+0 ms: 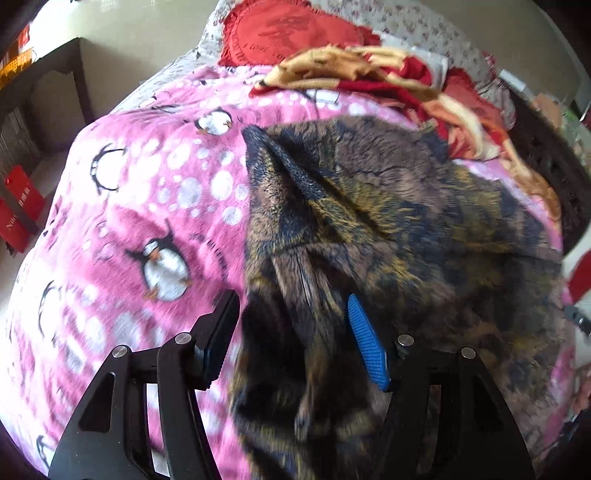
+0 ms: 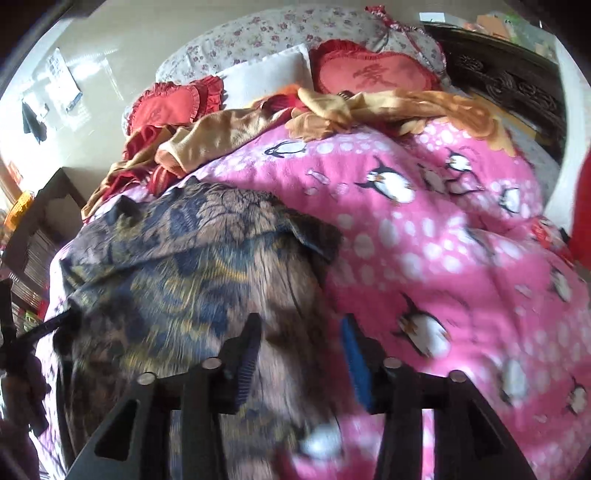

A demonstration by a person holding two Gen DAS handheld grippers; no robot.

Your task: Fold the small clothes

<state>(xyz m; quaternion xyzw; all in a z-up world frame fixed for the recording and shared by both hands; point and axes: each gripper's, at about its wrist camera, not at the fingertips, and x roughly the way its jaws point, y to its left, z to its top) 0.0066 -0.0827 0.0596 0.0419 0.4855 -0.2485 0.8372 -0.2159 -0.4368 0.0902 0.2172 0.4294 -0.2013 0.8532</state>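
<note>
A small fuzzy garment (image 1: pixel 388 206) patterned in dark brown, blue and gold lies spread on a pink penguin blanket (image 1: pixel 147 192). My left gripper (image 1: pixel 291 317) stands open over the garment's near left edge, with a raised fold of cloth between its jaws and the pads off it. In the right wrist view the same garment (image 2: pixel 184 266) lies to the left on the pink blanket (image 2: pixel 443 240). My right gripper (image 2: pixel 300 332) is open over the garment's near right edge, with cloth lying loose between its fingers.
A crumpled orange and red blanket (image 1: pixel 369 70) and red heart cushions (image 2: pixel 373 72) lie beyond the garment. A floral pillow (image 2: pixel 258 33) is at the head of the bed. A dark carved headboard (image 2: pixel 509 85) stands to the right, a dark side table (image 1: pixel 48 77) to the left.
</note>
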